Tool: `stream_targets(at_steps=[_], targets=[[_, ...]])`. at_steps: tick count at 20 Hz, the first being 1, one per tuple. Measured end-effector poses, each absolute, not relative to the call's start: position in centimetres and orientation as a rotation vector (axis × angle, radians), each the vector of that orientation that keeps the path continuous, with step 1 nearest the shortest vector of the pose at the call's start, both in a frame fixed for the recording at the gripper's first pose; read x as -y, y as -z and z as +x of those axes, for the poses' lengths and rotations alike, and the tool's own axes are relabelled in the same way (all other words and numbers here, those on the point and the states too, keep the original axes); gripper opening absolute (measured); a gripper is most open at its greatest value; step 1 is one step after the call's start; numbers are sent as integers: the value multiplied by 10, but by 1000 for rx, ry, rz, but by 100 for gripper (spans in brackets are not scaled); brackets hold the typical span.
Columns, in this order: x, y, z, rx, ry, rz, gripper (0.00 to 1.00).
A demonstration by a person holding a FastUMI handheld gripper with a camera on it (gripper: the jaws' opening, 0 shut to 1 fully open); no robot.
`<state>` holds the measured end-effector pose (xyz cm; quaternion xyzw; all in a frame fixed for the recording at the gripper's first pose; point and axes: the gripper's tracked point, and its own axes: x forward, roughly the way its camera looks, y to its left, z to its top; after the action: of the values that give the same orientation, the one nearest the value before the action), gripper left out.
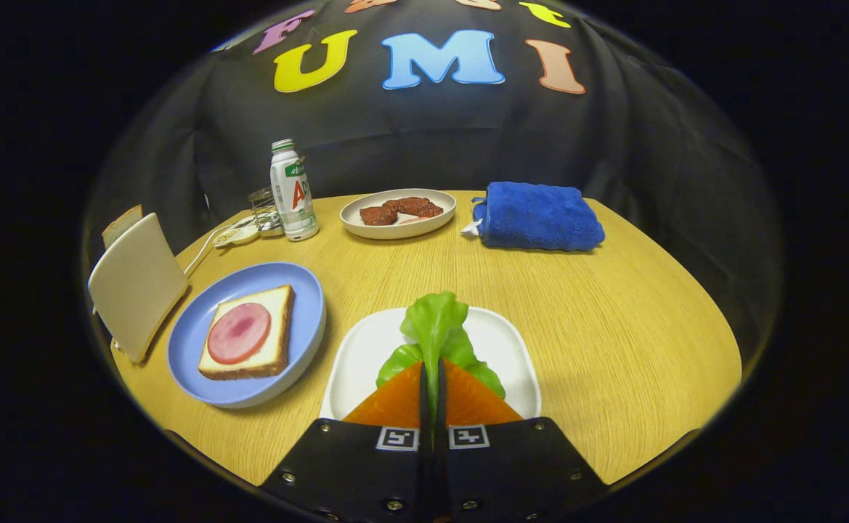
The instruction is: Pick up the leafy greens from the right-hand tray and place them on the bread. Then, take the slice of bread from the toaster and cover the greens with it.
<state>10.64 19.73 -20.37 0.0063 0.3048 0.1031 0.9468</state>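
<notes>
My gripper (432,370) is shut on the leafy greens (435,323), a light green lettuce leaf that sticks out ahead of the fingertips, over the white tray (515,341). To the left, a blue plate (301,305) holds a slice of bread (271,356) topped with a round pink slice of ham (239,333). Further left stands the cream toaster (137,283), with a slice of bread (121,225) poking up behind it.
A round wooden table (613,305) carries everything. At the back are a white bottle (293,191), a cream bowl (399,225) with dark red food pieces, and a folded blue towel (537,216). A cable and small items lie left of the bottle.
</notes>
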Motion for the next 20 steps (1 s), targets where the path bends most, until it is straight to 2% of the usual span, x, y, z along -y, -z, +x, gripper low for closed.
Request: stream_targets(at_steps=[13,20], targets=[[-201,189,101,-538,-214,46,1],[-218,149,103,-471,-247,68,1]])
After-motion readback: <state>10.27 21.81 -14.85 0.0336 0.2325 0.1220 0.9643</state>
